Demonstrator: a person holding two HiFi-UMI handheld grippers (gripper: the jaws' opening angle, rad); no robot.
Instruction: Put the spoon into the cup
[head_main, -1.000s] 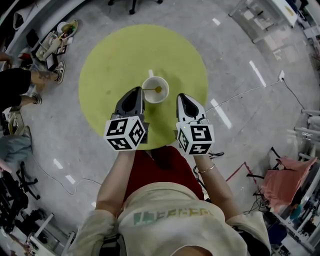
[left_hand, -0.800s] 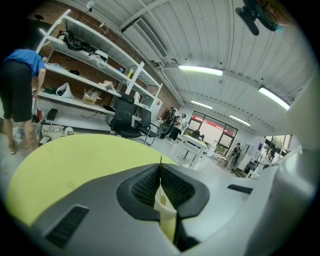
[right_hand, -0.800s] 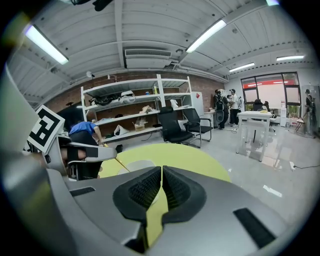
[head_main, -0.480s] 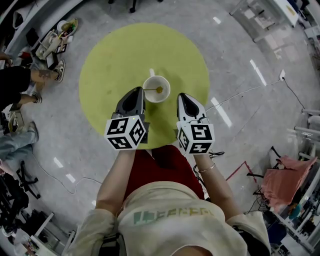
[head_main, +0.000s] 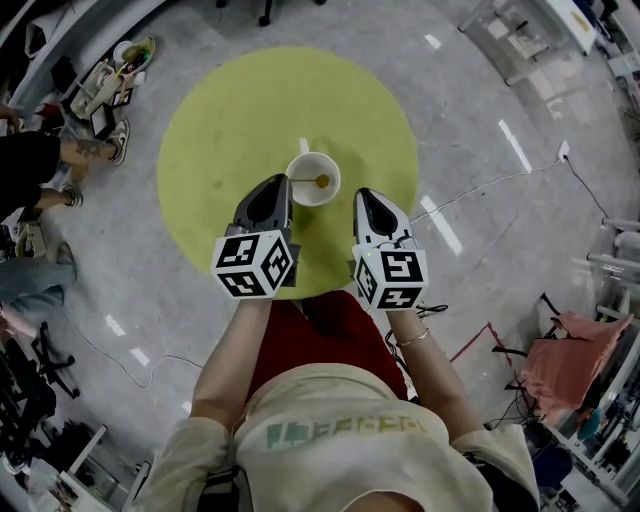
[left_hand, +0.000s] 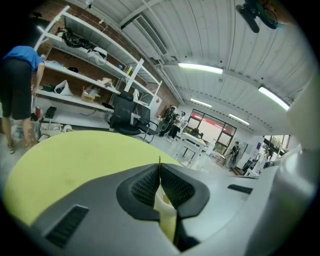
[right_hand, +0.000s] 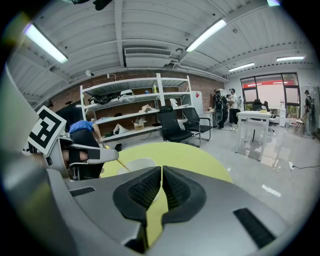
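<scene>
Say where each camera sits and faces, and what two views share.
Head view: on the person's head, steeply down onto round yellow-green table, white cup, thin golden spoon; forearms, left gripper, right gripper show.
Left gripper view: on left gripper, across the table toward shelves; its jaws shut on the spoon.
Right gripper view: on right gripper, across the table toward shelves; its jaws shut, empty.
Shared: head and right gripper views both show cup and left gripper.

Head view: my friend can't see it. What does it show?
Seen from above, a person's left tool grips a spoon whose bowl sits inside a white cup. The cup stands on a round yellow-green surface. The right tool is shut and empty, apart from the cup.
</scene>
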